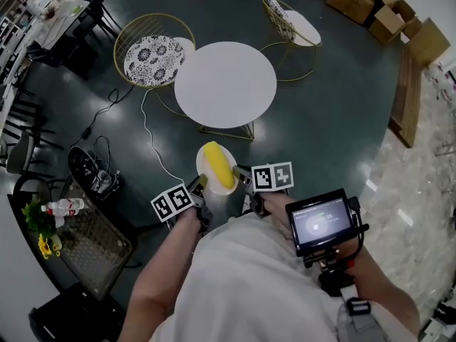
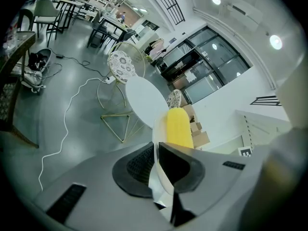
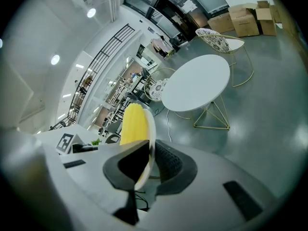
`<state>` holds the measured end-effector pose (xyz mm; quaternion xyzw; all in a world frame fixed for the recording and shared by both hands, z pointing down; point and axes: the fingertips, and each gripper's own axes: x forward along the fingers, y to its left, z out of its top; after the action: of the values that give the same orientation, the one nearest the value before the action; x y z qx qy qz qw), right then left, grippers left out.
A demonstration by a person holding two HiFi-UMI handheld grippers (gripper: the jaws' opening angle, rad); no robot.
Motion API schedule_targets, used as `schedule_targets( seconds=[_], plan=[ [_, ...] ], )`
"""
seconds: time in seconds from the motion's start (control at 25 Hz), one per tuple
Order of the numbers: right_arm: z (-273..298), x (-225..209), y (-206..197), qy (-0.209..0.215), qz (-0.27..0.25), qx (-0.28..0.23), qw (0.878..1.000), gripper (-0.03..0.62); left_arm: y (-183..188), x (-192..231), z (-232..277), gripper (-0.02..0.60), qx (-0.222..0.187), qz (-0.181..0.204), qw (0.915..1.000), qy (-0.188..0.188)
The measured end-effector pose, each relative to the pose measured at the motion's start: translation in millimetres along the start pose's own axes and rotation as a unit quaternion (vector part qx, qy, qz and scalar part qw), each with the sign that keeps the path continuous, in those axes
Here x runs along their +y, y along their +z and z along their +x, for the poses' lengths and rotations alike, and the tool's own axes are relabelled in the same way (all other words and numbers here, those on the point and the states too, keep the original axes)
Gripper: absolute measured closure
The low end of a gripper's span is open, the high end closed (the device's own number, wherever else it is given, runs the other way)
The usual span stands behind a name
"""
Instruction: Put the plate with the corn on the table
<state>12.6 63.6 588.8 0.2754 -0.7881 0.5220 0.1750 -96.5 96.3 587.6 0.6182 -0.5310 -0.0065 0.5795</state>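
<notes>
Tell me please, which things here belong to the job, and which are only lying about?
For the job: plate, gripped by left claw and right claw; corn; round white table.
Lying about: patterned chair, cardboard boxes, white cable, bottle.

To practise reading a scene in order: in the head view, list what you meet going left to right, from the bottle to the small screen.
Bottle → left claw → corn on its plate → right claw → screen.

Corn point(image 1: 219, 165) hides the middle of the plate point(image 1: 201, 161).
</notes>
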Motion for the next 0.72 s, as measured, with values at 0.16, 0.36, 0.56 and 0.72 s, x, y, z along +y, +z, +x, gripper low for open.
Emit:
schedule_targets(
  seconds=[0.16, 0.36, 0.56, 0.72],
  plan=[
    [-7.1, -14.2, 20.6, -0.001, 0.004, -0.005, 1.0, 0.548, 7.4, -15.2, 20.6, 0.546, 0.004, 0.003, 1.0, -0.001],
    [-12.0, -29.2, 42.3, -0.004, 0.006, -0.014, 1.0, 0.546, 15.5, -28.7, 42.5, 0.546, 0.007, 0.004, 0.9999, -0.009],
    [-16.1, -37.7, 56.4, -0.008, 0.013, -0.021, 1.0, 0.548, 20.8, -37.4, 56.9, 0.546, 0.015, 0.003, 0.9998, -0.016],
    [-12.3, -42.9, 62.5, -0.013, 0.023, -0.026, 0.999, 0.548, 28.8, -37.9, 66.2, 0.546, 0.026, 0.01, 0.9995, -0.018]
  ],
)
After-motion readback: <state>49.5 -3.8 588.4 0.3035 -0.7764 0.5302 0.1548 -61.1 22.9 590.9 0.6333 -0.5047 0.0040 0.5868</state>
